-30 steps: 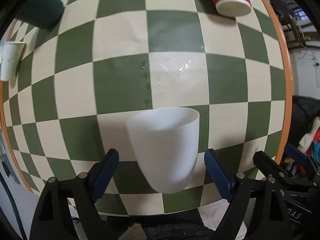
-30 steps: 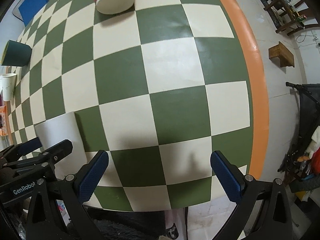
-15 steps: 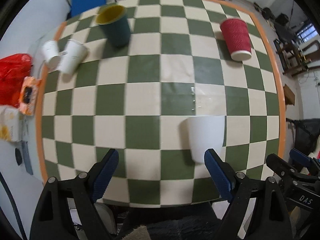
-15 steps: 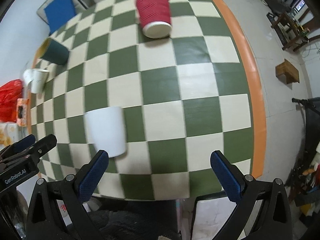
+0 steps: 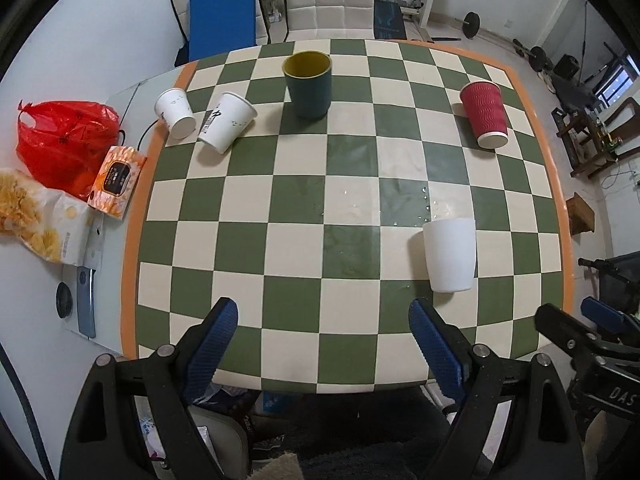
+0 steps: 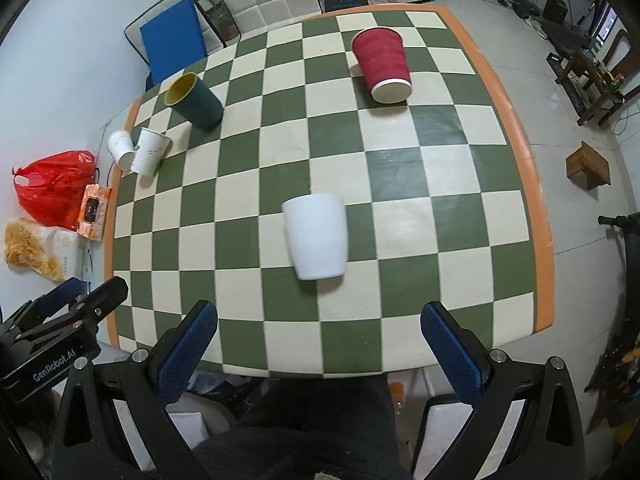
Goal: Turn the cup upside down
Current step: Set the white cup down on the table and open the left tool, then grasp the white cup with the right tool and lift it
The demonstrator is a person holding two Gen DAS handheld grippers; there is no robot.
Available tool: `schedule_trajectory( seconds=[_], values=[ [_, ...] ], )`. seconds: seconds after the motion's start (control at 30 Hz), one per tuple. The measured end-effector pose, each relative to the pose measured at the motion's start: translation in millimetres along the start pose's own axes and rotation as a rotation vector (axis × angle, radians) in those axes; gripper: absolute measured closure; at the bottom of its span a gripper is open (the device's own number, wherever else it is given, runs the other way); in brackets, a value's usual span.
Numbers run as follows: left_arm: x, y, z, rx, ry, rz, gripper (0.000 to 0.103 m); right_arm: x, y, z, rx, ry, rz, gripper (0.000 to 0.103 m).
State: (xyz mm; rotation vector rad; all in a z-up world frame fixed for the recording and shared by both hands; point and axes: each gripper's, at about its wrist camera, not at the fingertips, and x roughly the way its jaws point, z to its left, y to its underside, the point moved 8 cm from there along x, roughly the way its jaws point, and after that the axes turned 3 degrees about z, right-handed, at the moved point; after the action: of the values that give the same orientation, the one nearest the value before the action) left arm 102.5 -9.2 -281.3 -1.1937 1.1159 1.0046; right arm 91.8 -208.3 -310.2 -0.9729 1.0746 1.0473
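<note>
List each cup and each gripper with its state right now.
White cup: upside down, free.
Red cup: upside down.
Teal cup: upright, looks empty.
Two paper cups: one upright, one inverted, close together.
Left gripper: open, empty.
Right gripper: open, empty.
</note>
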Motion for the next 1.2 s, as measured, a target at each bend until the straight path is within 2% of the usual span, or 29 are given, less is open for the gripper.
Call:
schedule_trajectory(
  seconds=[0.23,0.27,0.37,0.47,0.6,0.7,0.83,0.97,1.1,1.2],
  values=[
    [20,2,13,-0.045,-0.022,-0.003,0.015,14,-1,13,-0.072,0.010,0.033,0.000],
    [25,2,15,-0.055,-0.024,-0.004,0.015,15,-5,12,-0.098,0.027,0.031,0.000],
    [48,2,19,-0.082,-0.050,0.013,0.015,22,-20,11,-0.300,0.177,0.032,0.000],
    [71,4,16,-0.102,-0.055,0.037,0.015,34,-32,16,-0.605,0.352,0.038,0.000],
    [100,11,15,-0.141,-0.075,0.083,0.015,64,-39,29,-1.078,0.589,0.055,0.000],
    [121,17,15,-0.184,-0.075,0.120,0.015,89,-33,39,-1.447,0.720,0.046,0.000],
    [148,24,13,-0.223,-0.069,0.172,0.015,125,-13,41,-1.853,0.812,0.108,0.001],
    [166,27,11,-0.244,-0.063,0.200,0.015,155,7,29,-2.285,0.915,0.133,0.001],
    [183,28,10,-0.250,-0.065,0.223,0.015,176,19,19,-2.577,0.954,0.124,0.001],
    [192,28,12,-0.251,-0.073,0.233,0.015,187,17,15,-2.751,0.951,0.119,0.003]
  ],
)
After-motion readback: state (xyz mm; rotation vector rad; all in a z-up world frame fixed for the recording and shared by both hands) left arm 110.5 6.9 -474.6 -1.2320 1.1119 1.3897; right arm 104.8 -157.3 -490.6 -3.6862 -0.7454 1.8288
